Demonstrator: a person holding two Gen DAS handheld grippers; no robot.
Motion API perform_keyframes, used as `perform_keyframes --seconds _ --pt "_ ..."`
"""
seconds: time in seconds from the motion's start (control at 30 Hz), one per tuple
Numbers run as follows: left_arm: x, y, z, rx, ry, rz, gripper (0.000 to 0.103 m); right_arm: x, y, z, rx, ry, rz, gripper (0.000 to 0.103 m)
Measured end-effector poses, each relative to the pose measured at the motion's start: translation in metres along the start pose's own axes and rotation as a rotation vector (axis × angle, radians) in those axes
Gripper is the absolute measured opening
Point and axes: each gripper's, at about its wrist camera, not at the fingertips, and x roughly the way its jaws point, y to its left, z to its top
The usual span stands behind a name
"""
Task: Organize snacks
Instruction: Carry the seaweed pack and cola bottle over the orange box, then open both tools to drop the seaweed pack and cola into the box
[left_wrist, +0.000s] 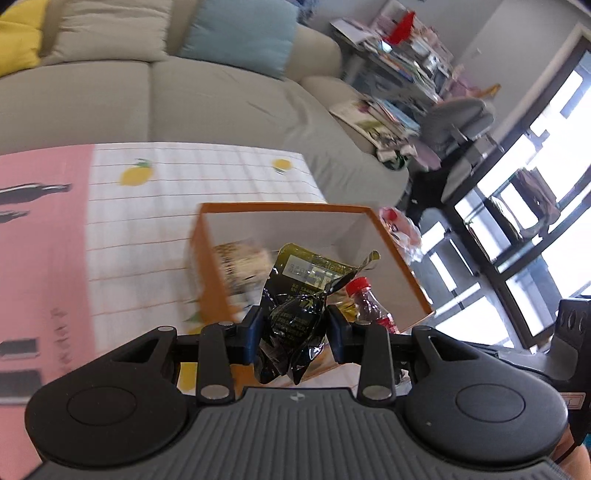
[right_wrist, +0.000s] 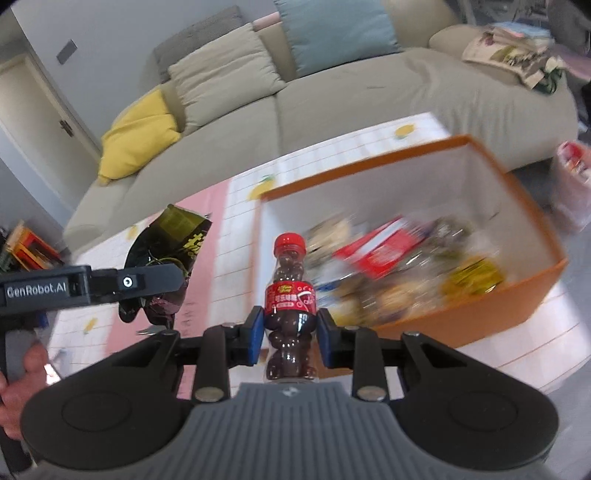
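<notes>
My left gripper (left_wrist: 294, 328) is shut on a crumpled black and green snack packet (left_wrist: 295, 295), held in the air in front of the orange box (left_wrist: 210, 266). The same packet (right_wrist: 166, 251) and the left gripper (right_wrist: 155, 282) show at the left of the right wrist view. My right gripper (right_wrist: 290, 328) is shut on a small red-capped bottle (right_wrist: 290, 291) of dark round candies, held upright just left of the orange box (right_wrist: 480, 314). The bottle (left_wrist: 369, 302) also shows in the left wrist view. Several snack packs (right_wrist: 388, 258) lie inside the box, blurred.
The box stands on a table with a white lemon-print cloth (left_wrist: 207, 181) and a pink sheet (left_wrist: 40, 240). A beige sofa (right_wrist: 332, 99) with yellow, grey and blue cushions runs behind. A plastic bag (right_wrist: 572, 184) sits right of the table. Cluttered shelves (left_wrist: 399, 55) and windows are at the right.
</notes>
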Motion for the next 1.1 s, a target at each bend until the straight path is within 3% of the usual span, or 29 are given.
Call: perform_keyframes --seconds 0.23,0.53,0.83,1.1 --pt "0.079 -0.031 0.037 -0.004 0.103 -0.003 0.040 0.022 -0.061 0.043 -0.132 0.089 -0.167 0.028" --pt "0.172 -0.043 0.057 -0.066 0.231 0.003 0.040 0.083 -0.116 0.084 -0.220 0.214 -0.267 0.028" --pt "0.221 -0.043 0.066 -0.100 0.286 0.022 0.040 0.122 -0.130 0.098 -0.244 0.247 -0.276 0.028" --pt "0.237 -0.046 0.066 -0.056 0.316 0.055 0.038 0.135 -0.125 0.097 -0.330 0.268 -0.329 0.029"
